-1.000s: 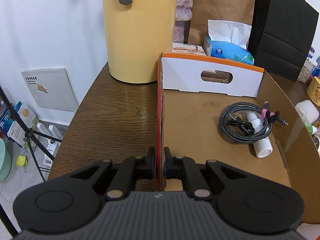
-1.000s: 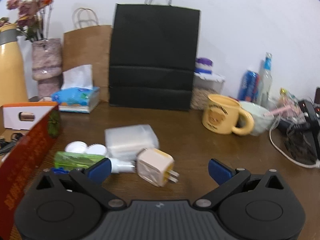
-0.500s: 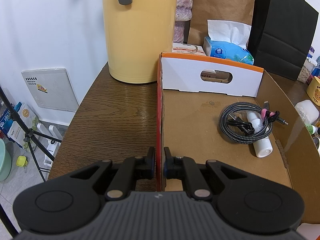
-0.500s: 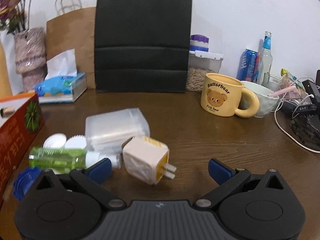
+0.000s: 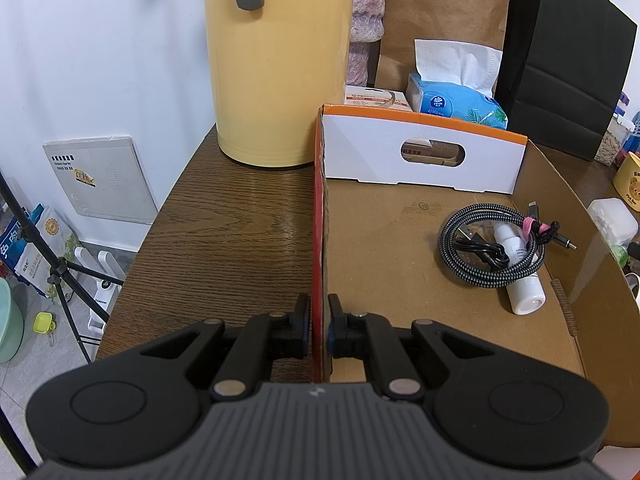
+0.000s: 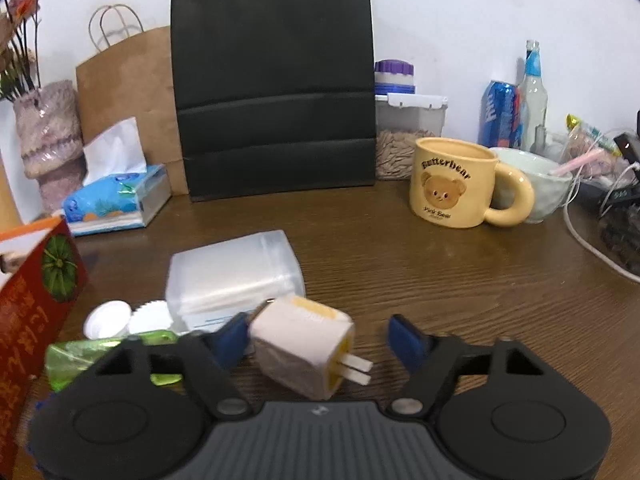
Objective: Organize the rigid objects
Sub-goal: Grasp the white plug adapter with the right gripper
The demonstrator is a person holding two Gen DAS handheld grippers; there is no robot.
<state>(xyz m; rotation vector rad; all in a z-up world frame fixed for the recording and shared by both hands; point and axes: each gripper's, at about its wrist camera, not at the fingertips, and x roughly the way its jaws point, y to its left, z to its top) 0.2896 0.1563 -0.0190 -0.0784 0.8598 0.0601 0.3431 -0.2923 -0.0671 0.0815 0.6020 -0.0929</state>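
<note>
I'm keeping the left gripper (image 5: 319, 322) clamped on the box wall (image 5: 318, 240) while the right gripper (image 6: 320, 338) jaws are closing w/ the charger plug (image 6: 302, 350) between them, not yet pinched.

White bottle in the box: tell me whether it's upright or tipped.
Tipped: the white bottle lies on its side on the box floor, through the coiled cable.

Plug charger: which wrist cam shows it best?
Right wrist view: the plug charger lies between the closing jaws of the right gripper, prongs visible. Left wrist view doesn't show it; the cardboard box wall blocks that side.
</note>
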